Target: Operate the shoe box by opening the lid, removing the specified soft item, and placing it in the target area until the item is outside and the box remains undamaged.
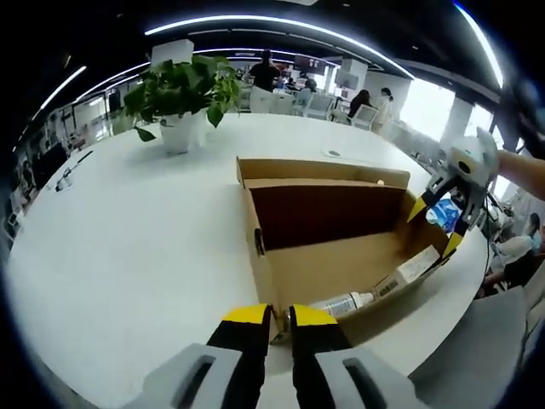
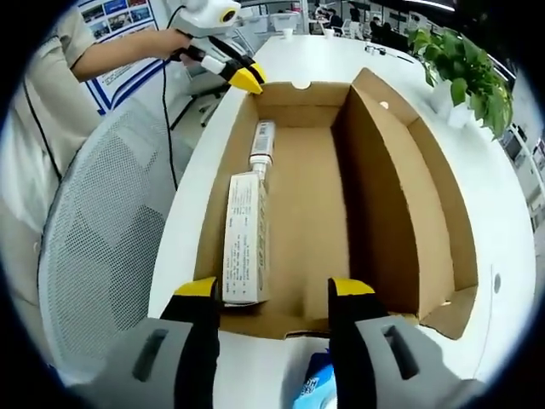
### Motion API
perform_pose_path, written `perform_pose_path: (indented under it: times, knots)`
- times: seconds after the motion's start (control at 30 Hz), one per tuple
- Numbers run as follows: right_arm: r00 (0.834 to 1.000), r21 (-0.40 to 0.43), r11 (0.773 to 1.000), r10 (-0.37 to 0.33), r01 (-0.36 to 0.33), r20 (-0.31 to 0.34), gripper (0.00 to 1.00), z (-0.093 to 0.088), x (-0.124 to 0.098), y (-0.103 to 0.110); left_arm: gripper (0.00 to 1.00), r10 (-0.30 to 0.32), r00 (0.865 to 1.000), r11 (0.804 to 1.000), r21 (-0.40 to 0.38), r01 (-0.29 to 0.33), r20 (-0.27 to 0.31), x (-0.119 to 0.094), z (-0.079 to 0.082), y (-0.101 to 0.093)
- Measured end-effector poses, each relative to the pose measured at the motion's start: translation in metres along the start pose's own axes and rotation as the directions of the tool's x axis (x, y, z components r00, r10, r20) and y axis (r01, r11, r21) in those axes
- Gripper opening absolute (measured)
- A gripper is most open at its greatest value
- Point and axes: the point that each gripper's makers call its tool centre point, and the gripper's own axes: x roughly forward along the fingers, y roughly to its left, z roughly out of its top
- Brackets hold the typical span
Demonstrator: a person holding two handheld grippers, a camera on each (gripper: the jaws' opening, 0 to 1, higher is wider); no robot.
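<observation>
Two things lie inside the open brown corrugated-cardboard shoe box (image 2: 341, 221): a long white printed carton (image 2: 243, 239) along the wall nearest the bench edge, and a white tube or bottle (image 2: 262, 141) end to end with it; the same pair shows in the left gripper view as a bottle with a cap (image 1: 345, 302) and a carton (image 1: 409, 271). A crinkled blue soft packet (image 2: 317, 388) sits outside the box, just beyond its near wall on the white round bench (image 1: 128, 256), between the jaws of the right claw (image 2: 272, 294), which stands wide open and holds nothing. This packet may be the soft item, though so little of it shows that I cannot be sure. It should be light, limp and a bit slippery, so a pinch across a bunched fold would hold better than a grip on a flat face. The left claw (image 1: 281, 317) is nearly closed at the opposite wall of the box, apparently with the cardboard edge between its tips. That cardboard is thin and will crease if squeezed or levered. The hinged lid stands back, out of the way. A potted green plant in a white pot (image 1: 183, 98) stands well apart, and a grey mesh office chair (image 2: 102, 256) sits beside the bench.
</observation>
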Motion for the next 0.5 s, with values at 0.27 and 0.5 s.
perform_pose_path:
  times: [0.27,0.5]
  knots:
    - [1.0,-0.008,1.0,0.022,-0.022,-0.001,0.36,0.005,0.014,0.009,0.07,0.012,1.0,1.0,0.002,-0.012,-0.002,0.0,0.0,0.0]
    - [1.0,0.01,1.0,0.012,-0.012,0.012,0.26,0.006,0.016,0.008,0.06,0.012,1.0,1.0,-0.002,-0.012,0.001,0.0,-0.001,0.0]
